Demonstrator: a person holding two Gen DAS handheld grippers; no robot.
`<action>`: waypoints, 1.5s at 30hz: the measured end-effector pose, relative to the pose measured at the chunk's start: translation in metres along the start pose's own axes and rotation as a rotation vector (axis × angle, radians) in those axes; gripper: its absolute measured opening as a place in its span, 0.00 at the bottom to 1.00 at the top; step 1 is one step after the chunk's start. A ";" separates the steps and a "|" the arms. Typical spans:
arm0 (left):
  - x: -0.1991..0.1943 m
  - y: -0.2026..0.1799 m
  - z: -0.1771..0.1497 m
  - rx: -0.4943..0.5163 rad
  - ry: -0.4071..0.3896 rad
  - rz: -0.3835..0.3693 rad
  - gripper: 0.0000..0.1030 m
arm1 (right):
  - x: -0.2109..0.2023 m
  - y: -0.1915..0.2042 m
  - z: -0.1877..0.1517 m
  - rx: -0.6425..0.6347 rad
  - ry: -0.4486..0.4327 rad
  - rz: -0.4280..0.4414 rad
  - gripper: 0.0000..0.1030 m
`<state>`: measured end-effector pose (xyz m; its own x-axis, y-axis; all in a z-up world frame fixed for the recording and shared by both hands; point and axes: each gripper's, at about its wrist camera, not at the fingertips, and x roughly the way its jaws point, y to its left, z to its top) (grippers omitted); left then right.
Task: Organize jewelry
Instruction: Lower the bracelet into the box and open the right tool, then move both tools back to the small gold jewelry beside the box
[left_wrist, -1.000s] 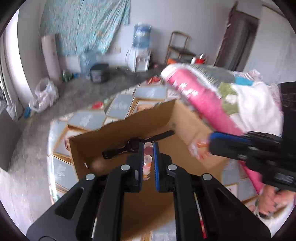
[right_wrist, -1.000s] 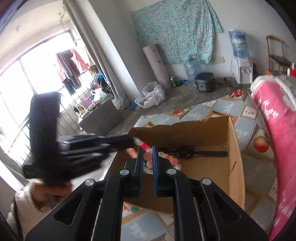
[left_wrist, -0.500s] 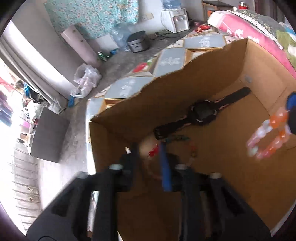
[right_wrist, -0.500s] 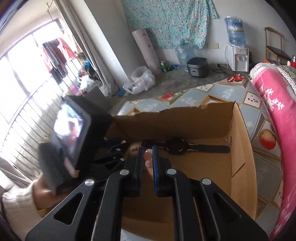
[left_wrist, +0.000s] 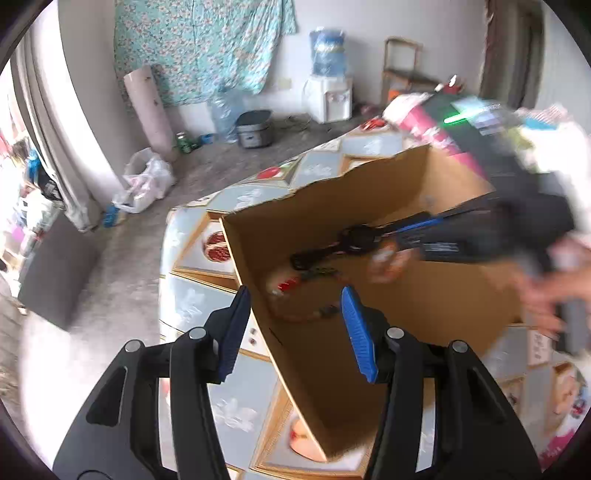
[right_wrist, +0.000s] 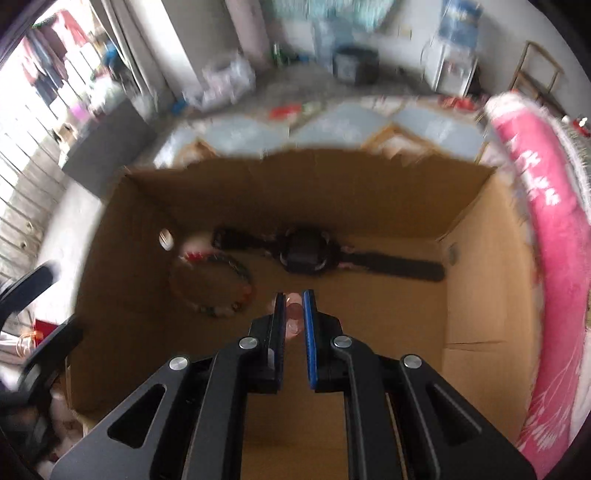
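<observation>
Here, the right gripper (right_wrist: 293, 306) pinches a pale pink bead bracelet (right_wrist: 293, 314) low inside the cardboard box (right_wrist: 476, 280). The left gripper (left_wrist: 295, 295), its jaws having just been opening and holding nothing, straddles the box's wall. At twelve o'clock lie a black watch (right_wrist: 306, 253) and a multicoloured bracelet (right_wrist: 221, 284). No lettering is legible.

black watch (right_wrist: 306, 253), beaded bracelet (right_wrist: 216, 286), flat in box (right_wrist: 476, 295)

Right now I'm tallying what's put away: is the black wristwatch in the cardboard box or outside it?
In. The black wristwatch lies flat on the floor of the brown cardboard box, straps spread, near the far wall.
</observation>
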<state>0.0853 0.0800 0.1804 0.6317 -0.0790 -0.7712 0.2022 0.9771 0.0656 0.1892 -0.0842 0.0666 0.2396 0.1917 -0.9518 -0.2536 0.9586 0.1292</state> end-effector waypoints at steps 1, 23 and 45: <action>-0.007 0.002 -0.007 -0.004 -0.023 -0.014 0.47 | 0.006 0.003 0.003 0.000 0.023 0.000 0.10; -0.060 0.022 -0.078 -0.020 -0.225 -0.155 0.47 | -0.048 0.026 -0.006 -0.148 -0.134 -0.173 0.44; 0.068 -0.095 -0.108 0.056 0.003 -0.381 0.16 | -0.077 -0.087 -0.257 0.057 -0.319 0.127 0.44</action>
<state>0.0280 0.0034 0.0533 0.5014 -0.4336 -0.7487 0.4628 0.8656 -0.1914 -0.0476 -0.2367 0.0571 0.4928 0.3574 -0.7933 -0.2499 0.9315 0.2644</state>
